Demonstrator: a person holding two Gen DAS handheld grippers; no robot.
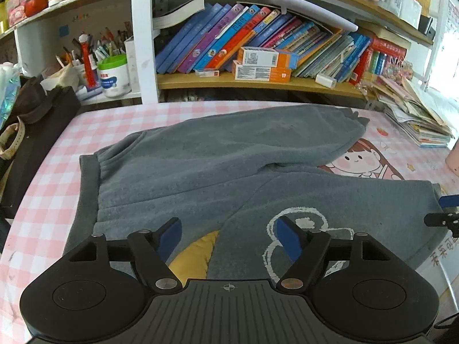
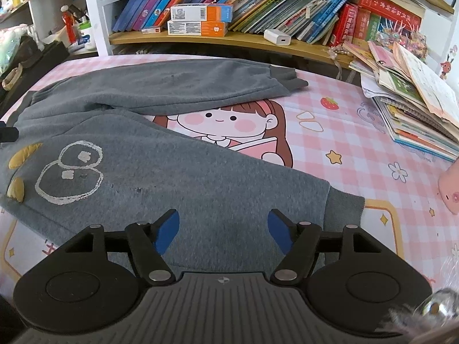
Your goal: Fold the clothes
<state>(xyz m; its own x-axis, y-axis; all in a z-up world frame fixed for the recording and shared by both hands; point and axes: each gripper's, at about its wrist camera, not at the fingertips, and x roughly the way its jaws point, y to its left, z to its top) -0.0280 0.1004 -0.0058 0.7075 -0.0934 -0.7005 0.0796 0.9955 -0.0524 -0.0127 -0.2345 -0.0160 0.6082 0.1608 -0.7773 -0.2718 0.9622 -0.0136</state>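
Bright, even daylight across both wrist views, strongest from 3 o'clock in the left view, where a window blows out to white. Soft, shallow shadows under the grey trousers. Heavy fisheye bending (shelves curved like bows), dark vignetting in the corners. Sharp through the centre; blurred, glinting smear at 5 o'clock in the right view.

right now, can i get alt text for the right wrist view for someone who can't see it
Grey fleece trousers lie spread flat, legs apart, on a pink checked table cover printed with a cartoon girl. The right gripper hovers over the near leg, jaws open and empty. Behind are a crowded bookshelf and a stack of booklets.
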